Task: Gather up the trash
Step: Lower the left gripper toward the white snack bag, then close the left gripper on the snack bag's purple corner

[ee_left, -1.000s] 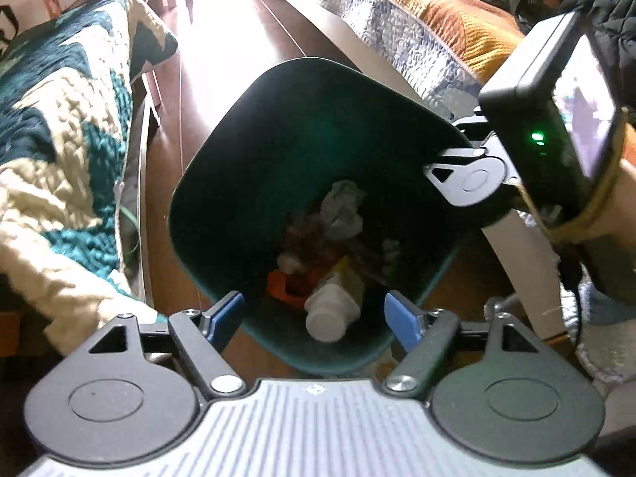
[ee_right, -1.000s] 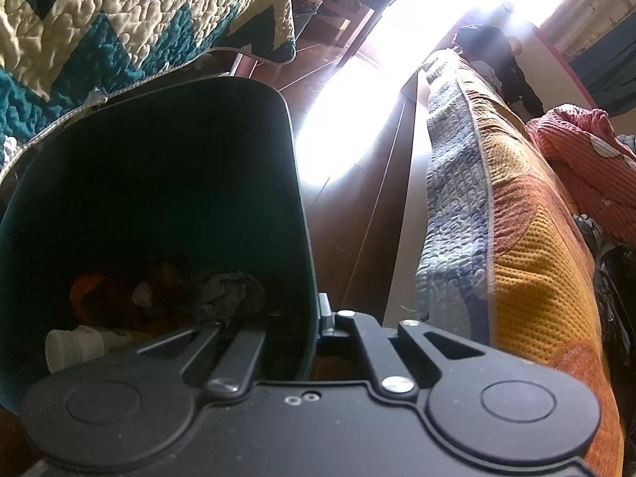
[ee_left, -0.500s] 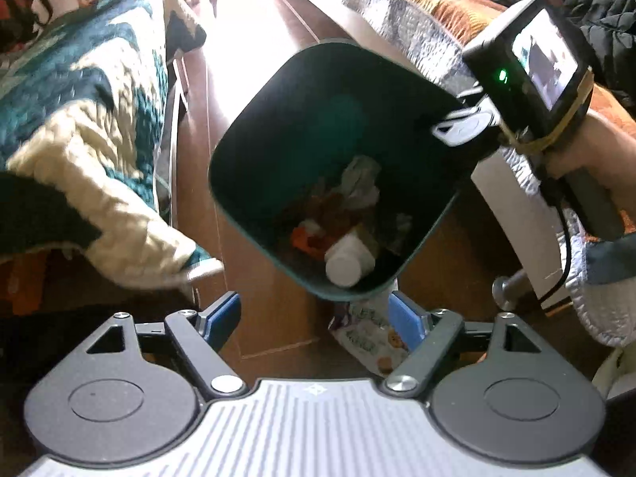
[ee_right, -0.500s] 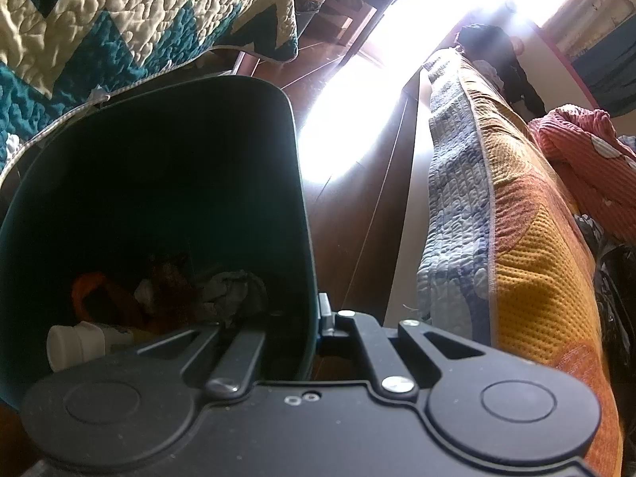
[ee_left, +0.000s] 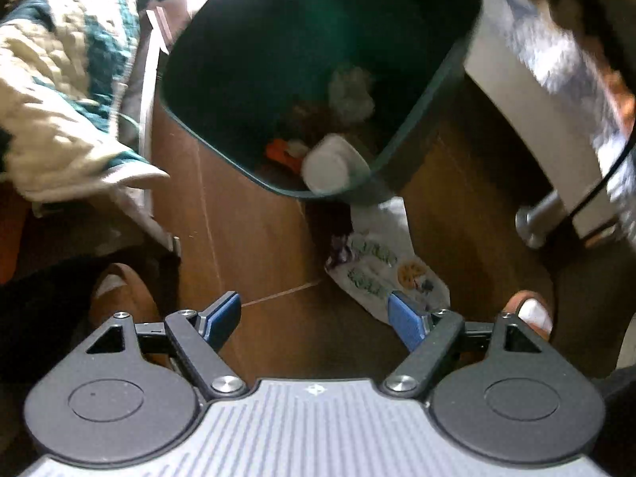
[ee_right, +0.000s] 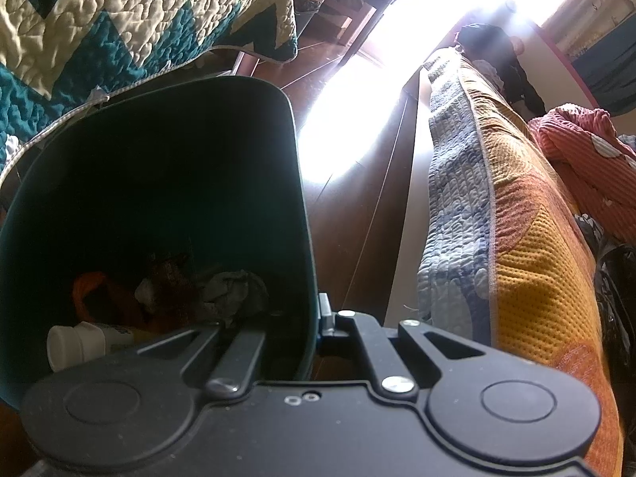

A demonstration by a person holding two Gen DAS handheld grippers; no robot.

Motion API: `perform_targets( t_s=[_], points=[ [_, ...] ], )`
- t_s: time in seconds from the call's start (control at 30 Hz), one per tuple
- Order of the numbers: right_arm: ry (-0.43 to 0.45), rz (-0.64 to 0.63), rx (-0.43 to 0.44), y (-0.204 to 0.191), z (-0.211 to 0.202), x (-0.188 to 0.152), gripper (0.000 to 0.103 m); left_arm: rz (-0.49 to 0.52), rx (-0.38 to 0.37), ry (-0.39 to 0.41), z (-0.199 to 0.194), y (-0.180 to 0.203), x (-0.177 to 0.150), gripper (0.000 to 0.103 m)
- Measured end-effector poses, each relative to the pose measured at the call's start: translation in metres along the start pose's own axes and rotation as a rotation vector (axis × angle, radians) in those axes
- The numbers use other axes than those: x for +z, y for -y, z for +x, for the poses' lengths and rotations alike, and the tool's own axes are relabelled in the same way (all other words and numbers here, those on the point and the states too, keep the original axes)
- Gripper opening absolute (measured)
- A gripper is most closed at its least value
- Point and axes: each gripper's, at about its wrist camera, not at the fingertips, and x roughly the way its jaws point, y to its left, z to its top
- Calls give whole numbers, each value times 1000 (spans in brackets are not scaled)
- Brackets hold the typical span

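A dark green trash bin (ee_left: 413,123) is tilted toward me and holds a white bottle (ee_left: 334,165), crumpled paper (ee_left: 351,89) and orange scraps. A white printed wrapper (ee_left: 381,262) lies on the wooden floor just below the bin. My left gripper (ee_left: 314,320) is open and empty above the floor, its right finger over the wrapper's near end. My right gripper (ee_right: 318,318) is shut on the bin's side wall (ee_right: 302,206), one finger inside and one outside. The bottle (ee_right: 75,346) and paper (ee_right: 234,290) also show in the right wrist view.
A teal and cream quilt (ee_left: 59,79) hangs at the left; it also shows in the right wrist view (ee_right: 119,20). A bed with an orange and blue cover (ee_right: 497,238) runs along the right, with its white frame and metal leg (ee_left: 532,222). A person's feet (ee_left: 528,314) stand near my left gripper.
My left gripper has pulled back and down from the bin mouth toward the floor, bringing the wrapper close under its fingers. The right gripper keeps its hold on the bin wall.
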Motion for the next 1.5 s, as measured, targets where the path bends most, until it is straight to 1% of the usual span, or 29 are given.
perform_targets(
  t_s=[0.2,0.33,0.43,0.53,0.6,0.67,0.8,0.87,1.0,1.1,1.17,1.23,1.27,1.3,1.37,1.5],
  points=[
    [-9,14,-4,5,3,-2,3,90,-2,-12,39,26,-6,81],
    [-23,36,-3,12,6,-5,3,112,-23,-32,69,37,-3,81],
    [-30,46,-7,14,8,-6,4,146,-24,-25,92,44,-3,81],
    [-39,60,-7,18,10,-7,4,192,-9,-22,116,48,-5,81],
    [-43,62,-12,19,12,-7,5,233,22,-33,135,49,-10,81],
    [-48,70,-10,21,13,-8,5,212,9,-59,151,45,-10,81],
    [-55,91,-9,26,15,-10,5,74,-63,-94,170,28,3,81],
    [-48,87,-10,25,15,-10,5,40,-88,-94,176,24,12,81],
    [-47,73,-18,25,17,-10,5,56,-88,-93,189,25,24,81],
    [-52,94,-7,29,17,-11,4,71,-86,-102,200,27,28,81],
    [-48,87,-10,27,17,-12,4,66,-105,-105,204,26,30,79],
    [-44,80,-12,26,16,-12,5,63,-129,-103,206,26,32,68],
    [-42,77,-13,26,16,-12,5,69,-139,-109,208,27,32,52],
    [-43,77,-14,26,17,-12,5,74,-141,-121,210,28,33,39],
    [-46,83,-16,28,18,-12,5,64,-134,-131,210,27,31,38],
    [-42,78,-21,26,17,-13,5,79,-145,-97,200,25,26,32]
  ],
)
